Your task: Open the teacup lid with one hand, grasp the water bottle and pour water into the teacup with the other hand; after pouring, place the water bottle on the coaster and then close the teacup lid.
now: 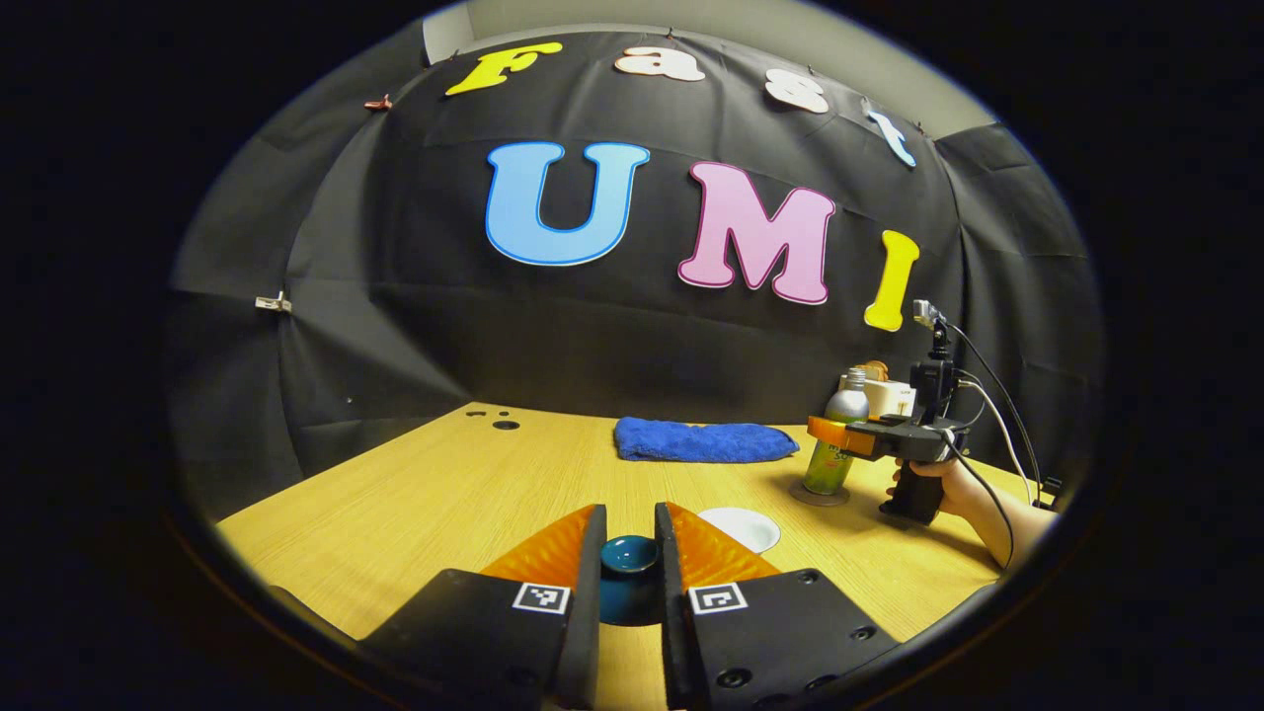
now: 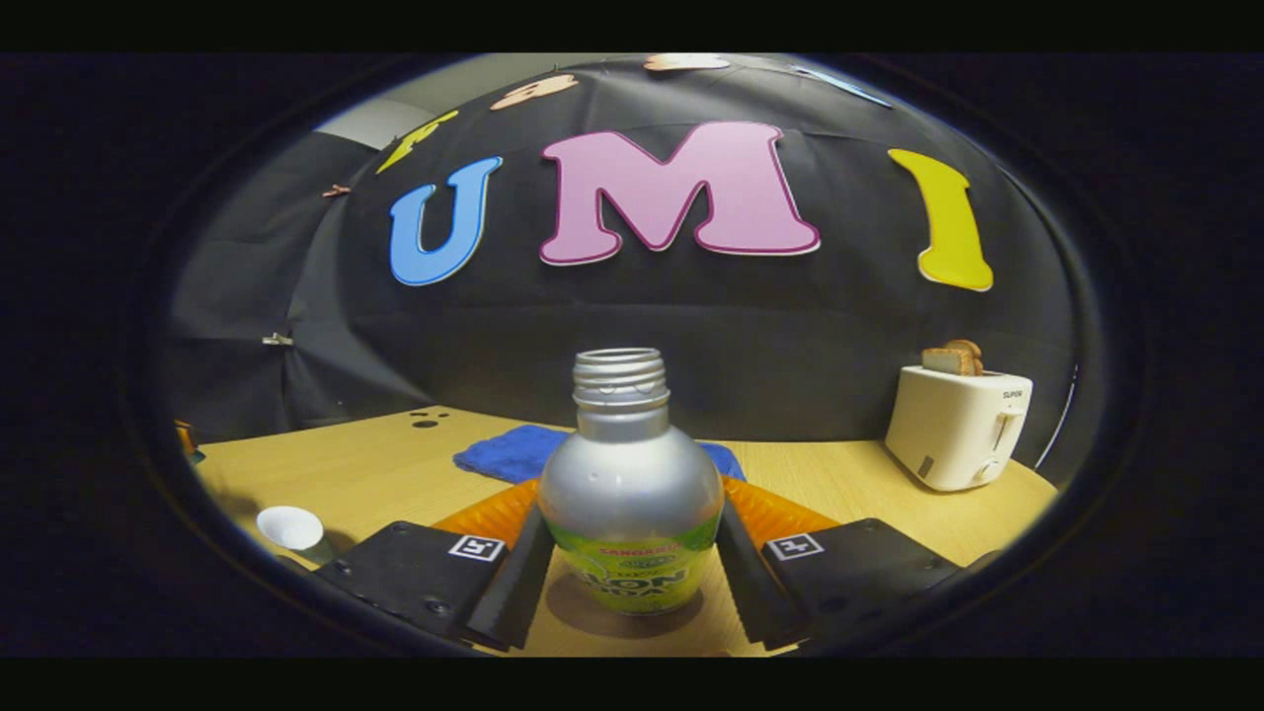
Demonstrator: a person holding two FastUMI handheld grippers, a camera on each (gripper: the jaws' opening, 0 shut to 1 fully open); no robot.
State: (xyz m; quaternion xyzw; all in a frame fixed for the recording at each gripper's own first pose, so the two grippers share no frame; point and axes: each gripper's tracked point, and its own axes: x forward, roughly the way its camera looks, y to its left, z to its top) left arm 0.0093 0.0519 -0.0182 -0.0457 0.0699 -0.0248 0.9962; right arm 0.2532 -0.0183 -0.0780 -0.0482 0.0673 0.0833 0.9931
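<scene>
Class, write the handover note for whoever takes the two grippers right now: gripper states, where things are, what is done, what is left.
Left gripper: shut on the teacup lid, lid off the cup.
Right gripper: fingers either side of the water bottle; cannot tell if they press on it.
Bottle: upright, uncapped, on the coaster.
Teacup: open on the table, between the two grippers.
Done: lid opened. Whether water has been poured cannot be told.
Left: pour if not done, return the bottle to the coaster, close the lid.
</scene>
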